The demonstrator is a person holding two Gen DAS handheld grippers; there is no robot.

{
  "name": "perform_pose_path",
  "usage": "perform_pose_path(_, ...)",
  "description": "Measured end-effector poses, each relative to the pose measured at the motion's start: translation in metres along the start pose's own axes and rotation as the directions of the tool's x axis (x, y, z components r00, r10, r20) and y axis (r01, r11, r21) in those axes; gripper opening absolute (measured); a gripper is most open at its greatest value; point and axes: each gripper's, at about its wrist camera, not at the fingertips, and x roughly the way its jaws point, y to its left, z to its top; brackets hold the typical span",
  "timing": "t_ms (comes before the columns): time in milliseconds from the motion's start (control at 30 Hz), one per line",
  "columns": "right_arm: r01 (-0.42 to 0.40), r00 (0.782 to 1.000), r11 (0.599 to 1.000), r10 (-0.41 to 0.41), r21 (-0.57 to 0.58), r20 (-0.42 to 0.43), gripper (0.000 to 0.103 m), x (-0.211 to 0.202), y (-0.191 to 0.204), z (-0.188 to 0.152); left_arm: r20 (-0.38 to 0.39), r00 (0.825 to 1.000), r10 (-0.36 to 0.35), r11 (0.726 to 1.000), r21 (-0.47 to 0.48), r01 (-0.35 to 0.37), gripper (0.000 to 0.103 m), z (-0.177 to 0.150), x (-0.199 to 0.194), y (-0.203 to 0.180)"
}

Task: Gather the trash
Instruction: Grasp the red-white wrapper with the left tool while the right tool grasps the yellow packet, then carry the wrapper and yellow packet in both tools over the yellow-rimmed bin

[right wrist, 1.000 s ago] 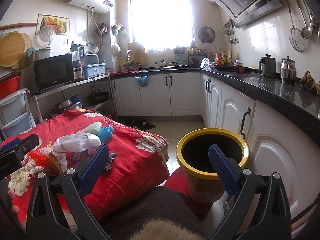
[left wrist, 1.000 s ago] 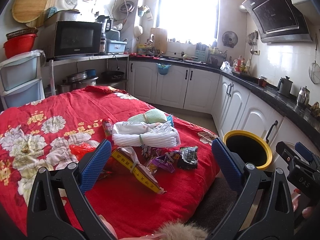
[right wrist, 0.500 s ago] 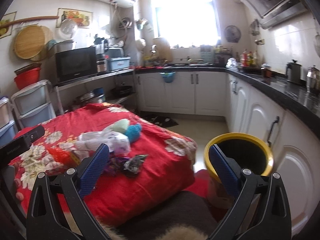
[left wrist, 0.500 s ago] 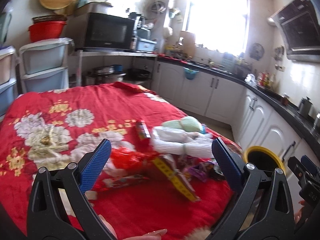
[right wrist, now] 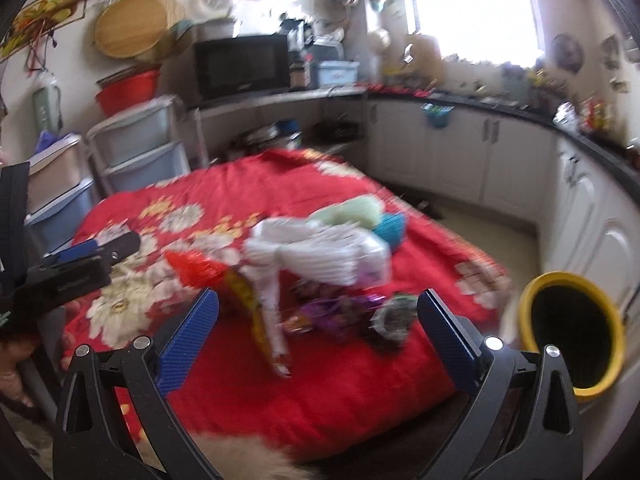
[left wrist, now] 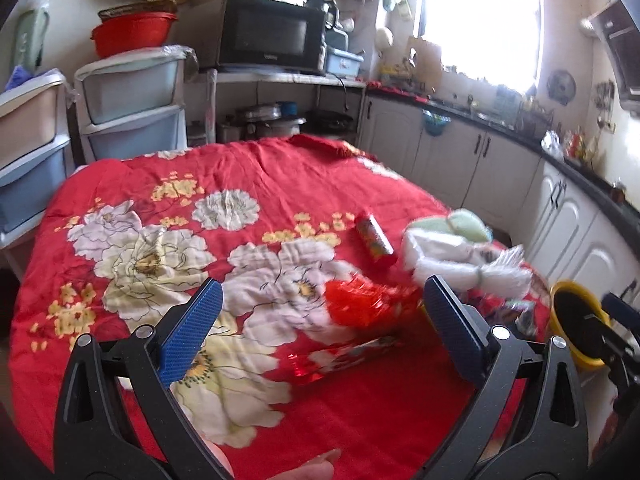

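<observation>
A pile of trash lies on the red floral cloth (left wrist: 256, 176) of the table. It holds an orange-red wrapper (left wrist: 360, 304) (right wrist: 196, 268), a clear red wrapper (left wrist: 340, 360), a red tube (left wrist: 374, 240), a yellow packet (right wrist: 244, 296), purple wrappers (right wrist: 320, 316) and a dark foil packet (right wrist: 394, 320). A yellow-rimmed black bin (right wrist: 576, 328) (left wrist: 580, 328) stands on the floor at the right. My left gripper (left wrist: 320, 328) is open and empty, just before the orange-red wrapper. My right gripper (right wrist: 316, 332) is open and empty, above the purple wrappers.
A white bundle of cloth (right wrist: 320, 252) with green (right wrist: 352, 210) and blue (right wrist: 390, 228) pieces lies behind the trash. Plastic drawers (left wrist: 132, 112) and a microwave (left wrist: 272, 36) stand at the back left. White cabinets (right wrist: 500, 160) under a dark counter run along the right.
Both views have swung left. The left gripper now faces the middle of the cloth with the pile at its right; the right gripper has turned from the bin to the pile. Both stay open.
</observation>
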Motion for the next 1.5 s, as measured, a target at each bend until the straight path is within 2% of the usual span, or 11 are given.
perform_pose_path(200, -0.048, 0.993, 0.999, 0.045, -0.025, -0.110, 0.097, 0.036, 0.009, -0.001, -0.071, 0.997, -0.004, 0.993, 0.121, 0.012, 0.092, -0.007, 0.024, 0.011)
perform_pose_path(333, -0.079, 0.982, 0.996, 0.071, -0.036, -0.177, 0.096, 0.057, 0.013, -0.007, -0.157, 0.985, -0.077, 0.982, 0.156, 0.102, 0.092, -0.010, 0.045, 0.016)
perform_pose_path(500, -0.125, 0.960, 0.990, 0.106, -0.058, -0.261, 0.070, 0.077, 0.017, -0.016, -0.255, 0.956, -0.146, 0.938, 0.271, 0.215, 0.092, -0.021, 0.066, 0.008)
perform_pose_path(633, -0.157, 0.934, 0.987, 0.135, -0.039, -0.331, 0.052, 0.094, 0.014, -0.024, -0.312, 0.936, -0.166, 0.919, 0.294, 0.261, 0.092, -0.030, 0.079, 0.004)
perform_pose_path(700, -0.176, 0.921, 0.984, 0.153, -0.031, -0.357, 0.046, 0.099, 0.014, -0.027, -0.339, 0.922, -0.185, 0.912, 0.291, 0.290, 0.088, -0.032, 0.085, 0.003)
perform_pose_path(833, -0.199, 0.906, 0.980, 0.181, -0.006, -0.383, 0.031, 0.109, 0.012, -0.031, -0.363, 0.913, -0.185, 0.887, 0.338, 0.314, 0.076, -0.037, 0.089, -0.006)
perform_pose_path(900, -0.206, 0.904, 0.978, 0.188, -0.007, -0.385, 0.031, 0.110, 0.012, -0.032, -0.375, 0.909, -0.184, 0.877, 0.355, 0.324, 0.071, -0.039, 0.090, -0.011)
perform_pose_path(1000, -0.219, 0.905, 0.975, 0.194, -0.024, -0.379, 0.029, 0.106, 0.014, -0.031, -0.399, 0.898, -0.184, 0.861, 0.375, 0.343, 0.054, -0.043, 0.092, -0.016)
perform_pose_path(1067, -0.228, 0.903, 0.973, 0.204, -0.021, -0.379, 0.028, 0.103, 0.012, -0.030, -0.415, 0.895, -0.166, 0.856, 0.390, 0.340, 0.034, -0.048, 0.093, -0.018)
perform_pose_path(1233, -0.264, 0.895, 0.964, 0.243, -0.005, -0.374, 0.027, 0.095, 0.012, -0.029, -0.423, 0.890, -0.171, 0.862, 0.373, 0.343, 0.011, -0.050, 0.087, -0.014)
perform_pose_path(1500, -0.304, 0.890, 0.953, 0.282, -0.006, -0.358, 0.026, 0.074, 0.010, -0.031, -0.411, 0.888, -0.205, 0.876, 0.327, 0.354, 0.007, -0.052, 0.062, -0.012)
